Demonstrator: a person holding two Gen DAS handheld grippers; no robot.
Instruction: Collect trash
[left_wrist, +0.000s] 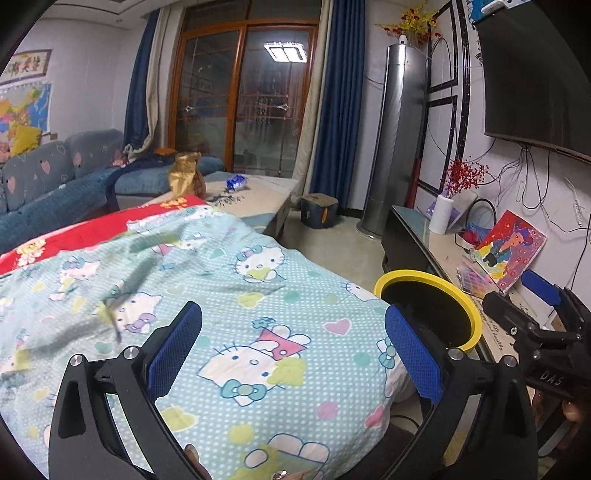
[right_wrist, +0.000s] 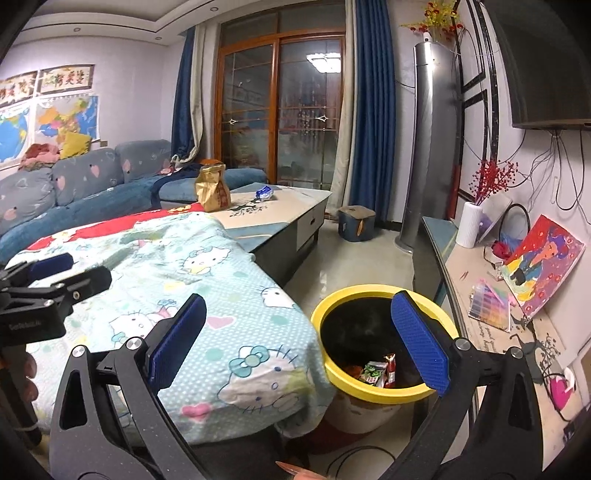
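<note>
A yellow-rimmed trash bin (right_wrist: 373, 391) stands on the floor beside the cloth-covered table; red and green wrappers (right_wrist: 378, 371) lie inside it. My right gripper (right_wrist: 299, 343) hangs open over the bin's left rim, nothing between its blue pads (right_wrist: 419, 341). My left gripper (left_wrist: 295, 350) is open above the cartoon-cat cloth (left_wrist: 229, 280), empty, with the bin (left_wrist: 461, 314) to its right. A gold snack bag (right_wrist: 211, 188) stands upright and a blue wrapper (right_wrist: 265, 192) lies on the far table end. In the left wrist view the gold bag (left_wrist: 184, 177) and blue wrapper (left_wrist: 236, 182) are also far ahead.
A blue sofa (right_wrist: 74, 192) runs along the left. A TV console (right_wrist: 491, 306) with a painting, colour box and white vase lines the right wall, close to the bin. A tower air conditioner (right_wrist: 430, 147) and a small stool (right_wrist: 356, 221) stand at the back.
</note>
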